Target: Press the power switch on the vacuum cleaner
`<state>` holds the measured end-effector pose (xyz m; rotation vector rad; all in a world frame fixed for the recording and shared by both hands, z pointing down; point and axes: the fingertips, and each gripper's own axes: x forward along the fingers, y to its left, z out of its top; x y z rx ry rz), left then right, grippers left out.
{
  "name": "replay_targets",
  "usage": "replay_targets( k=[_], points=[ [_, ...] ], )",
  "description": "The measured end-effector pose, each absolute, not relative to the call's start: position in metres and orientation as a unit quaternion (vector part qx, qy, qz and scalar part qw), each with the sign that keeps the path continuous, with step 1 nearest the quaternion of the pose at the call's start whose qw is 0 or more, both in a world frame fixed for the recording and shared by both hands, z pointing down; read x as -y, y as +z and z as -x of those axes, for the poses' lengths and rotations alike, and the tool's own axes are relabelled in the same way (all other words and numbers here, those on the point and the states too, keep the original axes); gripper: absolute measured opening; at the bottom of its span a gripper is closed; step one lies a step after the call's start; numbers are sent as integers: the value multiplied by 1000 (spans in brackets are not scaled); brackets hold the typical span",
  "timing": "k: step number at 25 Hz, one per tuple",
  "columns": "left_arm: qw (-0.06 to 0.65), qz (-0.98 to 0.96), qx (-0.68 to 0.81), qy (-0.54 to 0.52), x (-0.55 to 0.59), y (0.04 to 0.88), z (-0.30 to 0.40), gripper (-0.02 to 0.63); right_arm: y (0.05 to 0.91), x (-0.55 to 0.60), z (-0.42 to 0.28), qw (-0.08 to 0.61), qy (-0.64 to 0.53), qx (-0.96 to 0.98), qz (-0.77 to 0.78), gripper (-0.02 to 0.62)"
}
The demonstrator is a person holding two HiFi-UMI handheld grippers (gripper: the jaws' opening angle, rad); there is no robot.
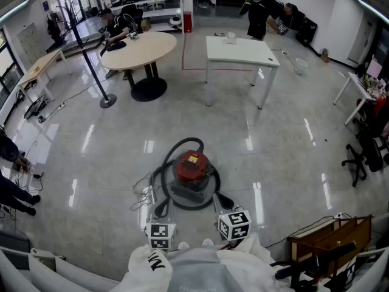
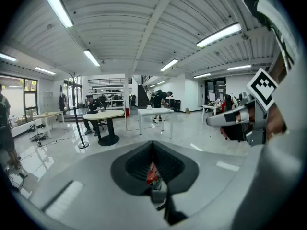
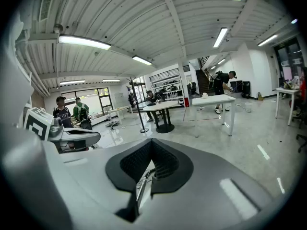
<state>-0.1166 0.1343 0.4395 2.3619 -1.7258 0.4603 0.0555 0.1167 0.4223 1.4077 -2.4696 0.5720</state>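
Observation:
The vacuum cleaner [image 1: 192, 170] is a red canister on a grey base, standing on the glossy floor with its black hose [image 1: 176, 148] looped round it. Both grippers are held low, just short of it. Their marker cubes show at the bottom of the head view, the left cube [image 1: 160, 235] and the right cube [image 1: 234, 224]. My left gripper [image 2: 153, 178] is shut with nothing in it, and a sliver of the red canister [image 2: 151, 172] shows past its jaws. My right gripper [image 3: 143, 178] is shut and empty over the floor. I cannot make out the power switch.
Loose cables [image 1: 143, 194] lie left of the vacuum. A white square table [image 1: 242, 51], a round table [image 1: 138, 47] and a pole on a round base [image 1: 107, 100] stand further back. A brown crate [image 1: 331, 241] is at my right. People are at the room's edges.

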Motion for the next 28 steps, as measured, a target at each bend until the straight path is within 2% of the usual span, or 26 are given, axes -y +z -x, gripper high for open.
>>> replay_targets(
  k=[15,28],
  points=[
    [91,-797,576,161,-131,439,108,0,419,-115,-59,95,205,850,-476,0],
    [81,-802,569,164,-119,438,70,0,421,-110,-95,89,206,850,-477,0]
  ],
)
